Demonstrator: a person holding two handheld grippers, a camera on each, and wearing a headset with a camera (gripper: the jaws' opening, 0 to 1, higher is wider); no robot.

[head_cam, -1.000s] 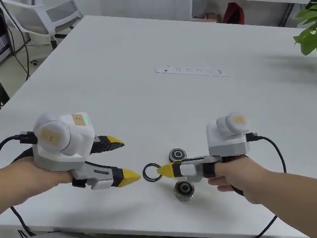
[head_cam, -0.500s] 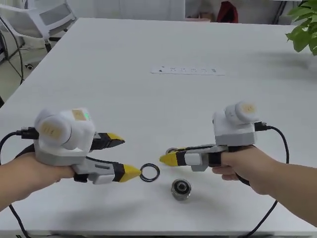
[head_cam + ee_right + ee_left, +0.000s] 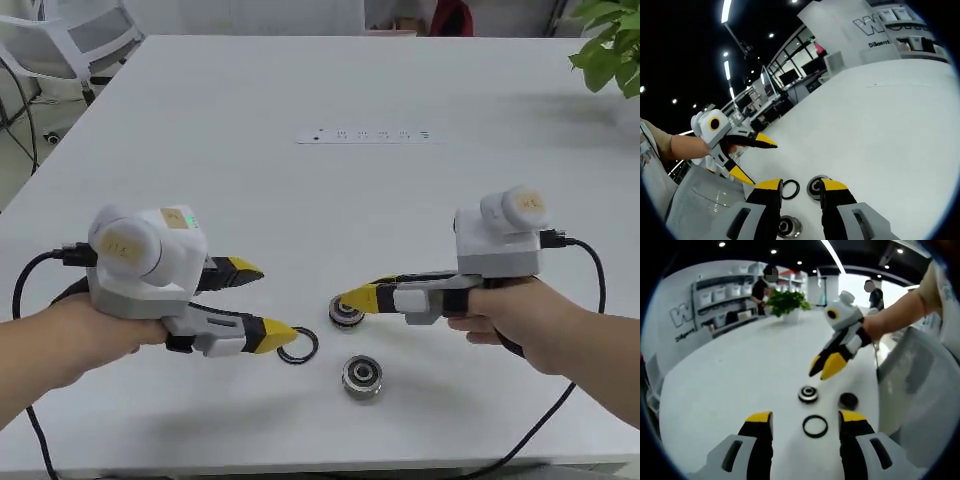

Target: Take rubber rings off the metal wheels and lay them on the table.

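Observation:
A loose black rubber ring [image 3: 298,346] lies flat on the white table [image 3: 330,210]. My left gripper [image 3: 265,302] is open, and its near jaw tip reaches the ring's left edge. In the left gripper view the ring [image 3: 815,426] lies just ahead between the jaws. A bare silver wheel [image 3: 346,312] sits behind the ring, partly covered by the tip of my right gripper [image 3: 352,298], which is narrowly open and holds nothing. A second wheel [image 3: 361,376], dark around its rim, lies nearer to me. The right gripper view has the ring [image 3: 789,188], both wheels [image 3: 816,186] [image 3: 787,226] and the left gripper [image 3: 759,161].
A flush socket strip [image 3: 365,135] sits mid-table. A potted plant [image 3: 605,50] stands at the far right corner, and chairs [image 3: 75,35] stand off the far left. Cables trail from both grippers toward the table's front edge. Two people stand in the background of the left gripper view.
The right gripper has let go of the ring and drawn back to the right, its tip now over the far wheel. The left gripper's near jaw has come up to the ring.

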